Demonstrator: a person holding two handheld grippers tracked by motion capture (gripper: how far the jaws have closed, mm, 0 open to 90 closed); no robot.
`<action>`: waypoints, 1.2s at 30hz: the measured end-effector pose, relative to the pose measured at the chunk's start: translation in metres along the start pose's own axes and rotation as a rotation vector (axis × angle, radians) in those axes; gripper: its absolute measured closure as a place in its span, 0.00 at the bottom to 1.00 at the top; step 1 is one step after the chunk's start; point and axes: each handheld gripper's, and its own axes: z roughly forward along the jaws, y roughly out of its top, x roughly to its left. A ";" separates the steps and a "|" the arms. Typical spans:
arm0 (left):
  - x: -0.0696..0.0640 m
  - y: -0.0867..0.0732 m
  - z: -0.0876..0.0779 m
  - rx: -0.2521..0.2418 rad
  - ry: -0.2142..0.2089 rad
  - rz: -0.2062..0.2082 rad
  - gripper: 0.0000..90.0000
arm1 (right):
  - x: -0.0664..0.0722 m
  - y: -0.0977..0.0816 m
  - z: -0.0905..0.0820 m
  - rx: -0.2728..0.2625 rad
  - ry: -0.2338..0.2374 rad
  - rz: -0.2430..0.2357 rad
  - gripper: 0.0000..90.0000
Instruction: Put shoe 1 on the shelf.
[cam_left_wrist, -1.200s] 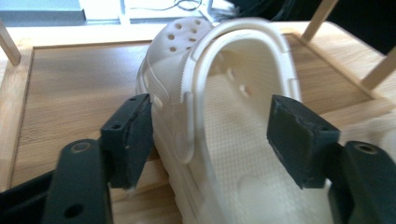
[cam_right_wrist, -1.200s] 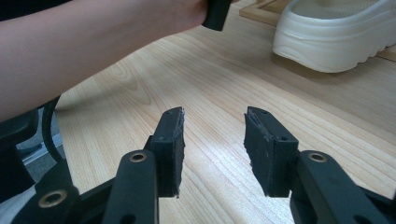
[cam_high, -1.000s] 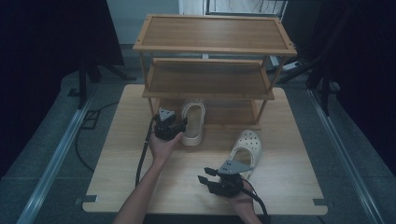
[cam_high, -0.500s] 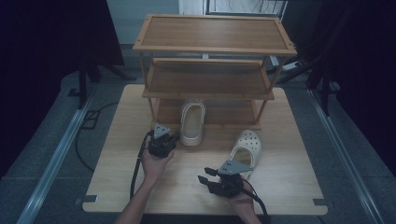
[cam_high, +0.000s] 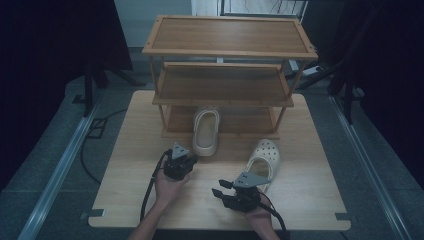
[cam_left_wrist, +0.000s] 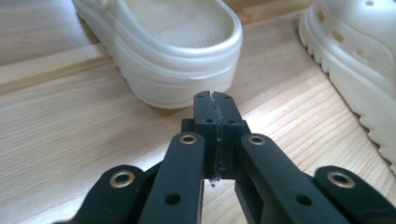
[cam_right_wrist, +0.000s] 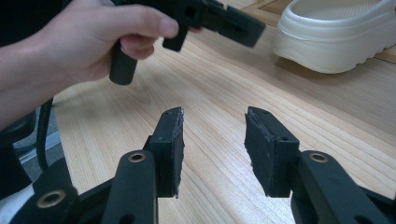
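Observation:
A cream clog (cam_high: 205, 131) lies with its toe under the lowest tier of a wooden shoe rack (cam_high: 227, 52). A second cream clog (cam_high: 262, 159) lies on the table to its right. My left gripper (cam_high: 186, 161) is just short of the first clog's heel, and its jaws are shut with nothing between them. In the left gripper view the shut tips (cam_left_wrist: 215, 100) point at that heel (cam_left_wrist: 177, 56), with the other clog (cam_left_wrist: 355, 60) at the right. My right gripper (cam_high: 218, 193) rests near the front edge, open and empty (cam_right_wrist: 214, 116).
The wooden table (cam_high: 320, 200) has bare room left and right of the clogs. The rack takes up the back half. In the right gripper view the person's hand (cam_right_wrist: 88, 42) holds the left gripper (cam_right_wrist: 233, 23) ahead, with a clog (cam_right_wrist: 336, 37) beyond.
My left gripper has drawn back from beside the first clog toward the near edge and its jaws have shut. The clog stays where it was. The right gripper has not moved.

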 end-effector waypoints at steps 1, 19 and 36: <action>-0.001 0.000 0.003 0.006 0.001 0.001 1.00 | 0.000 0.000 0.000 -0.001 -0.001 -0.001 0.63; 0.003 0.025 0.052 0.011 0.069 0.010 1.00 | -0.004 0.001 -0.003 -0.008 -0.006 0.009 0.63; 0.003 0.043 0.085 -0.030 0.139 -0.006 0.97 | -0.007 0.002 -0.008 -0.021 -0.015 0.014 0.63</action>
